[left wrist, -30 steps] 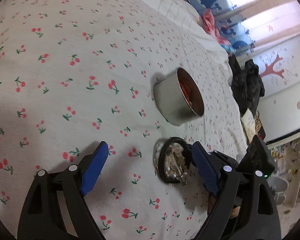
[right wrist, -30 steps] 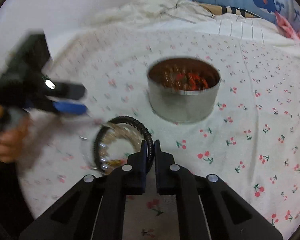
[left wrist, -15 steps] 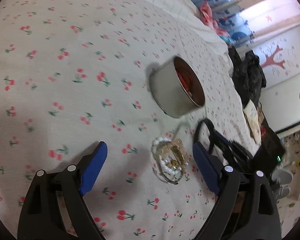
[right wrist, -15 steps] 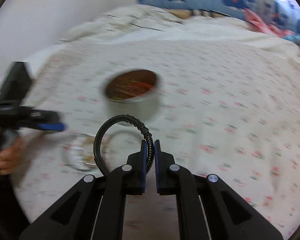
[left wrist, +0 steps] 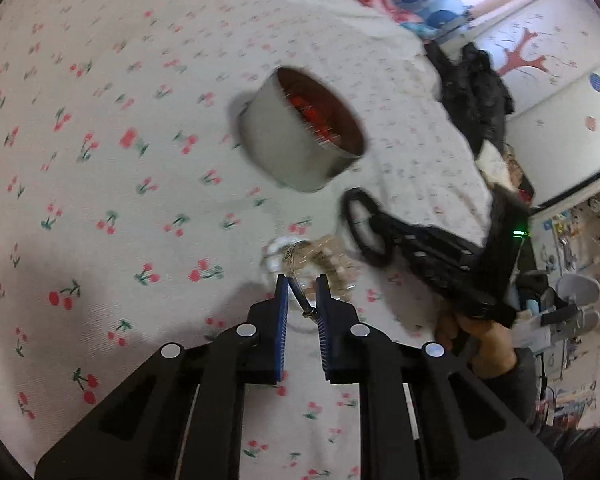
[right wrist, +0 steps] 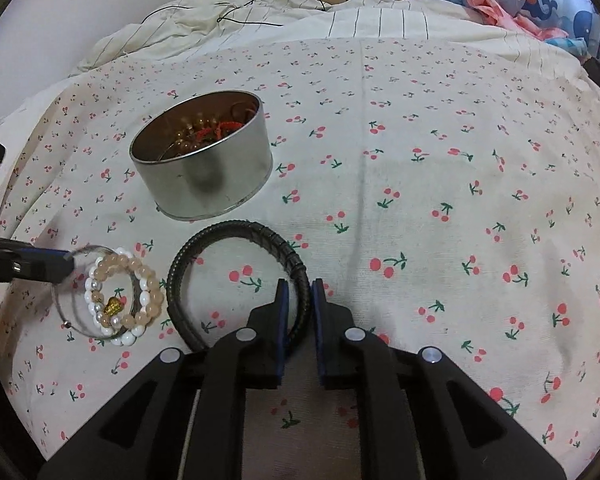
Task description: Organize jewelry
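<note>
On the cherry-print bedsheet (right wrist: 420,168), the right tool (right wrist: 298,292) is clenched on a black braided bracelet (right wrist: 236,228), which lies just beside the round metal tin (right wrist: 204,184), likely bound for it. The left tool (left wrist: 302,294) pinches a thin wire bangle (right wrist: 66,316) at the edge of the beaded bracelets (right wrist: 140,280), seemingly to separate it from the pile.

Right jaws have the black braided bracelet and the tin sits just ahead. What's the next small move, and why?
Probably carry the black bracelet forward and left over the open tin, then release. The right gripper is clamped on its band, and the tin already holds other jewelry. The left gripper is pinching the thin bangle beside the beaded bracelets.
</note>
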The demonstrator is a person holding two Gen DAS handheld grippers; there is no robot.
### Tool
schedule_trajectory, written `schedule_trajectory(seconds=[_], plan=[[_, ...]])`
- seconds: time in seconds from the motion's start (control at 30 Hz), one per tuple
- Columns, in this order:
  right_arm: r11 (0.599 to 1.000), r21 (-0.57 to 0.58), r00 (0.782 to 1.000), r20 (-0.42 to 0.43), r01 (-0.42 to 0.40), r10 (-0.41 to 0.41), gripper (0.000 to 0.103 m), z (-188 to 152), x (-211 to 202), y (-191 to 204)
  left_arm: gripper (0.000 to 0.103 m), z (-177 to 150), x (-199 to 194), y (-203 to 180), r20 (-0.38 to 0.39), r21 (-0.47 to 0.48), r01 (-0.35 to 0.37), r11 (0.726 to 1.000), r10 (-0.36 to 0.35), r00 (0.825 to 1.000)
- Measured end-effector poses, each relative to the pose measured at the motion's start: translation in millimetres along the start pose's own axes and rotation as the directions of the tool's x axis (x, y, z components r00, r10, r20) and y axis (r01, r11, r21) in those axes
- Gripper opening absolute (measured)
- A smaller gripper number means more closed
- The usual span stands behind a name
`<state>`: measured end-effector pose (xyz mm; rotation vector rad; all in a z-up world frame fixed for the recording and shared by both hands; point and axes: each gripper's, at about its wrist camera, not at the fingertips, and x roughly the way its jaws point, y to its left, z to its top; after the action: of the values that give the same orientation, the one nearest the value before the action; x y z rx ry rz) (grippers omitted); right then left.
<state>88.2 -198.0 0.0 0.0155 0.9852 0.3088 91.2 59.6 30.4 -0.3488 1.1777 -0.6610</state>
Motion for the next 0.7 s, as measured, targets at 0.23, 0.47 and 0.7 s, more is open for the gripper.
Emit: schedule_trajectory(seconds=[0.23, 0.47, 0.7], plan=[[0.997, -0.07, 1.0, 0.008, -0.016, 0.016, 0.053, -3, -3, 16, 0.003, 3, -38, -16, 0.18, 0.086, 0.167, 0.982, -0.181, 0.967], [0.998, 0.052, 0.997, 0.072, -0.029, 0.025, 0.068, 0, -15, -5, 0.023, 7, -7, 7, 0.068, -0.038, 0.087, 0.996, -0.084, 0.994], [0.998, 0.056, 0.997, 0.082, 0.011, -0.016, 0.071, 2, -18, -6, 0.041, 0, 12, -1, 0.026, -0.024, 0.123, 0.992, -0.123, 0.992]])
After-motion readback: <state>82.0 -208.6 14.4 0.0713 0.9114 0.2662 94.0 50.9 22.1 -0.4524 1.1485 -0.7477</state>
